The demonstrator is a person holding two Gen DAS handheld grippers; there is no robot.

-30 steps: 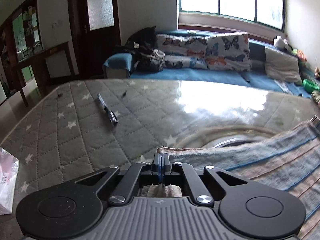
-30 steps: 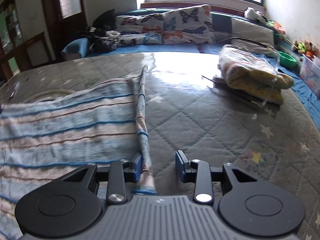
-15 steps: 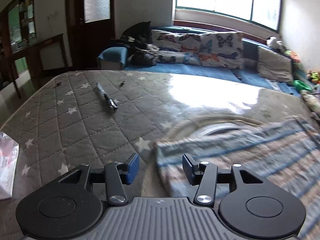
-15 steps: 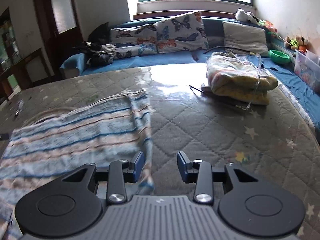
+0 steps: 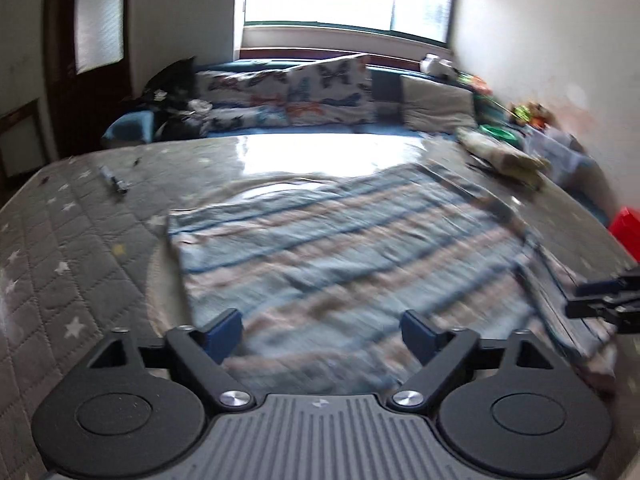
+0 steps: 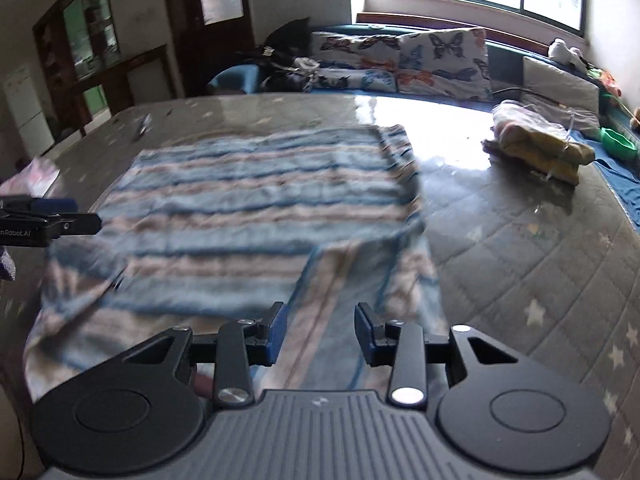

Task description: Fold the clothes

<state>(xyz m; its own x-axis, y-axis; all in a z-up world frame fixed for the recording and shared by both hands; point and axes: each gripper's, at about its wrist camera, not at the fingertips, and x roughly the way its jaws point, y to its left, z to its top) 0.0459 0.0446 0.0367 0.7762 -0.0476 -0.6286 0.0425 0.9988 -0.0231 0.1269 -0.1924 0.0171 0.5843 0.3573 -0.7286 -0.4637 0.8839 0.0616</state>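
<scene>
One grey star-quilted mattress point(image 6: 520, 248) carries one striped blue-and-pink cloth point(image 6: 256, 208), folded over on itself, lying across the middle with bare quilting along the left and right edges. The left gripper point(image 5: 322, 330) has just opened wide, empty (blurred); the right gripper point(image 6: 320, 330) stands narrowly apart above the cloth, gripping nothing.
</scene>
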